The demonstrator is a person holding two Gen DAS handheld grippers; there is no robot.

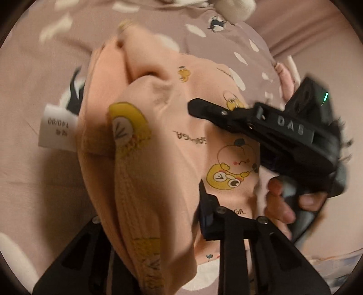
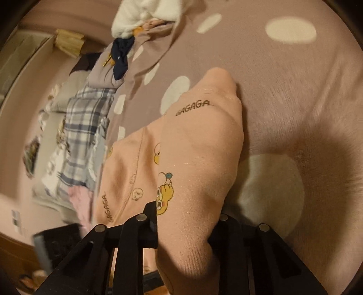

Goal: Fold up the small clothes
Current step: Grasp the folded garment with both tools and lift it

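Note:
A peach garment (image 1: 158,140) printed with yellow ducks and "GAGAGA" lies partly lifted off the bed. In the left wrist view its ribbed hem is bunched between the fingers of my left gripper (image 1: 154,215), which is shut on it; the cloth hides the left finger. A white size label (image 1: 56,129) hangs from the hem. My right gripper (image 1: 204,110), held by a hand (image 1: 279,204), reaches onto the garment from the right. In the right wrist view my right gripper (image 2: 188,215) is shut on a raised fold of the garment (image 2: 199,140).
The bed is covered by a mauve sheet with white spots (image 2: 295,79). At the left of the right wrist view lie a plaid cloth (image 2: 86,127), a navy cloth (image 2: 120,56) and something white and fluffy (image 2: 140,15). A wall edge runs along the far left.

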